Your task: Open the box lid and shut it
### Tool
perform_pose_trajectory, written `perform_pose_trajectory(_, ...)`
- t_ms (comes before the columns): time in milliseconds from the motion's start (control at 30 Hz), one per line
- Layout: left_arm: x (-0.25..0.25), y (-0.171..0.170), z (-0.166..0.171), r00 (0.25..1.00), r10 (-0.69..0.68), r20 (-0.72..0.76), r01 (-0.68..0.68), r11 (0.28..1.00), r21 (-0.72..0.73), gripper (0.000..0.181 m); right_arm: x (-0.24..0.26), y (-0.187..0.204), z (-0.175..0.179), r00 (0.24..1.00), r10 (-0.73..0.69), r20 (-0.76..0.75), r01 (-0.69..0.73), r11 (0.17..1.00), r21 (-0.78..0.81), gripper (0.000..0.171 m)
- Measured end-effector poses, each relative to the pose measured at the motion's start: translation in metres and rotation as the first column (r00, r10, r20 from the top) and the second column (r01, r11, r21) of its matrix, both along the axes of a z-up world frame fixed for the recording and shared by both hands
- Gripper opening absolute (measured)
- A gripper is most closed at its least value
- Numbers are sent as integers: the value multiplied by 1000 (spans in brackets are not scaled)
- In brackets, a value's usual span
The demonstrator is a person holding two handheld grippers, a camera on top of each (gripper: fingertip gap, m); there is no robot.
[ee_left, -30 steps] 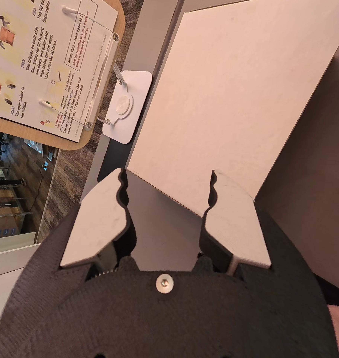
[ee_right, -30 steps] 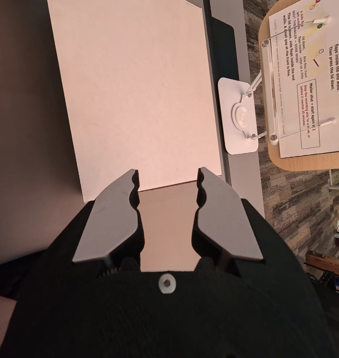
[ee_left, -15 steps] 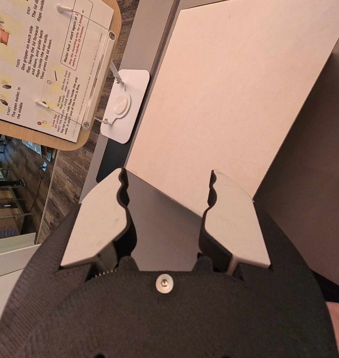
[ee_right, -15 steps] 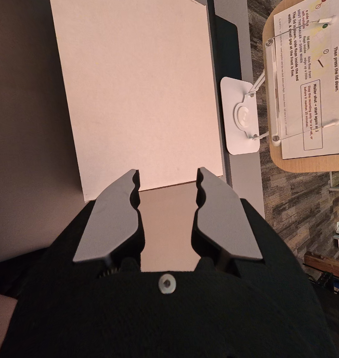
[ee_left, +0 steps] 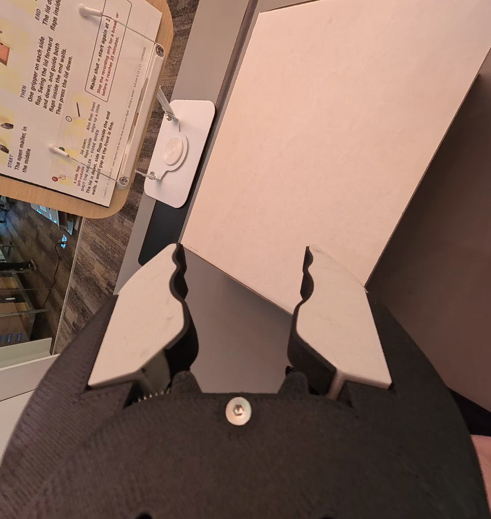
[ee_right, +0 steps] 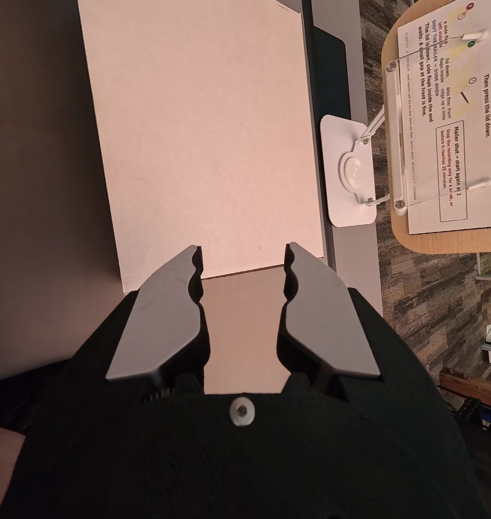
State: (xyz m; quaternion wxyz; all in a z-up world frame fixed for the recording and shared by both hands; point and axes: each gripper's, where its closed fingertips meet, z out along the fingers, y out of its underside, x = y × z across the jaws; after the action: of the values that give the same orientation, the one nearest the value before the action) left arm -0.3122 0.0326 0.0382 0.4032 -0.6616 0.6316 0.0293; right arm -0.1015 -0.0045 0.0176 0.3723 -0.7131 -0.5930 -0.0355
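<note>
At centre-low of the left wrist view, left gripper (ee_left: 243,248): fingers spread wide, nothing between them, tips poised over the near edge of the box (ee_left: 337,134). Whether the tips touch the cardboard cannot be told. Right gripper (ee_right: 243,247), right wrist view: likewise spread, empty, tips at the box's near edge, with a strip of dark grey desk (ee_right: 243,331) showing between the fingers.

Step in hand, by judgement: approach. Neither gripper has hold of anything, and the lid (ee_right: 199,126) looks flat and shut, so the opening is not yet begun. Next move probably calls for finding a free edge or flap on each side, closing a gripper on it, and swinging the lid up about its hinge. No such edge is visible from here; only the top face shows, so the hinge side cannot be told.

Box: pale, plain cardboard, broad flat rectangle, clean surface, thin brown edge line along the near side. It runs from 12 o'clock toward 2 o'clock above the left gripper, and from 12 toward 11 o'clock above the right gripper.

Outward: white stand base (ee_left: 179,153) at 10 o'clock in the left wrist view, 2 o'clock in the right, carrying a printed instruction sheet (ee_left: 56,92) on a wooden board (ee_right: 407,238). Patterned carpet (ee_right: 435,295) beyond the desk edge.
</note>
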Motion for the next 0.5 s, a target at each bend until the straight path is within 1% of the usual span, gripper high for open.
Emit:
perform_pose_trajectory(33, 0, 0, 0, 1000, -1, -1, 1, 1000, 0, 80, 0, 0, 0, 1000, 1, 1, -1, 1000, 1, 56)
perform_pose_trajectory(500, 5, -5, 0, 1000, -28, 5, 28, 1000, -1, 77, -9, -5, 2, 1000, 18, 11, -18, 1000, 18, 57)
